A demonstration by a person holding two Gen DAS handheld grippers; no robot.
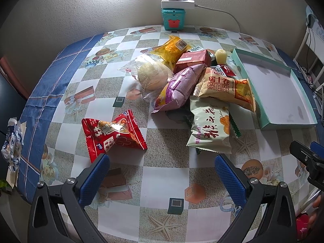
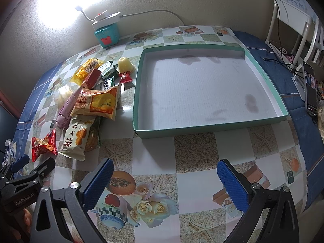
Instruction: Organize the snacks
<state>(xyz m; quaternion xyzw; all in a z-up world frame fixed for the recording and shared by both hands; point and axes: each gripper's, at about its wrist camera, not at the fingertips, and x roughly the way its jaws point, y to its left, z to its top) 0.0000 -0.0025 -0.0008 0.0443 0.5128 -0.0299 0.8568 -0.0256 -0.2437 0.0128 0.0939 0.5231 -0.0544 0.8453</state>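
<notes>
A pile of snack packets lies on the checked tablecloth: a red packet (image 1: 113, 134) nearest my left gripper, a pale green-edged packet (image 1: 210, 129), an orange Swiss roll packet (image 1: 224, 88), a purple packet (image 1: 178, 89), a clear bun packet (image 1: 151, 74) and a yellow packet (image 1: 172, 47). The teal box lid (image 2: 139, 93), white inside and holding nothing, lies right of the pile. My left gripper (image 1: 162, 174) is open and empty, just short of the red packet. My right gripper (image 2: 165, 180) is open and empty in front of the lid's near edge.
A teal box (image 1: 173, 18) with a white power strip and lamp stands at the back by the wall. A jelly cup (image 2: 125, 63) and small candies sit behind the pile. A phone (image 2: 309, 87) and white chair are at the right. Crumpled wrapper (image 1: 12, 141) at the left edge.
</notes>
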